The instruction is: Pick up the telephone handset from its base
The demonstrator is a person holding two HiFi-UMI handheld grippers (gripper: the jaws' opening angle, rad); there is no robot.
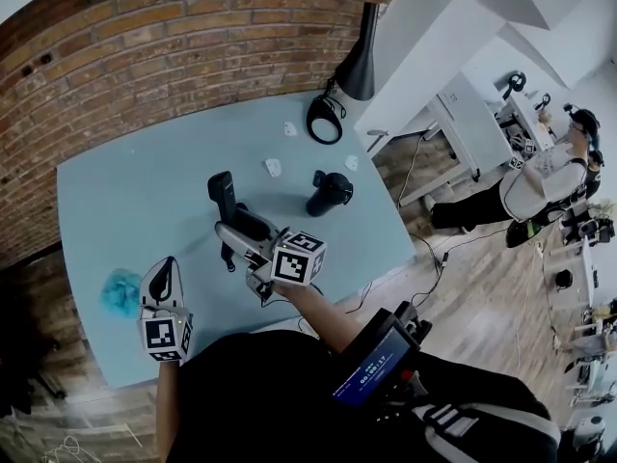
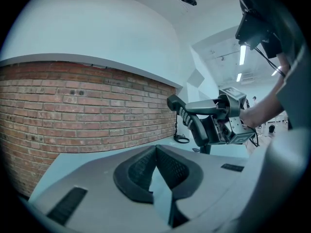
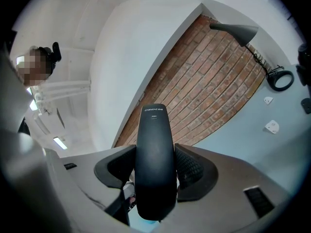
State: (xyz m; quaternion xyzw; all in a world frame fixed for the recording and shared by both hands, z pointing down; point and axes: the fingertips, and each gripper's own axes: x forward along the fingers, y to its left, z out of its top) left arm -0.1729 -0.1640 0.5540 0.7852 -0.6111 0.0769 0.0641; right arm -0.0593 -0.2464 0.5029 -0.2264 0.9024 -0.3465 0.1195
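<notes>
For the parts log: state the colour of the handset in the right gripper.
The handset is black, clearest in the right gripper view.

Materials and finish, as observed

Handset (image 3: 155, 193): black plastic, smooth, low sheen. Right gripper (image 3: 155, 154) and left gripper (image 2: 155, 152): matt grey plastic shells. Pads (image 3: 194, 169): black, finely ribbed, rubbery-looking. Marker cube (image 1: 297, 256): matt printed faces. Table (image 1: 135, 191): pale blue, smooth, matt. Wall (image 1: 145, 46): rough red brick with dull mortar joints. Floor (image 1: 463, 287): wood planks, faint satin shine.
</notes>
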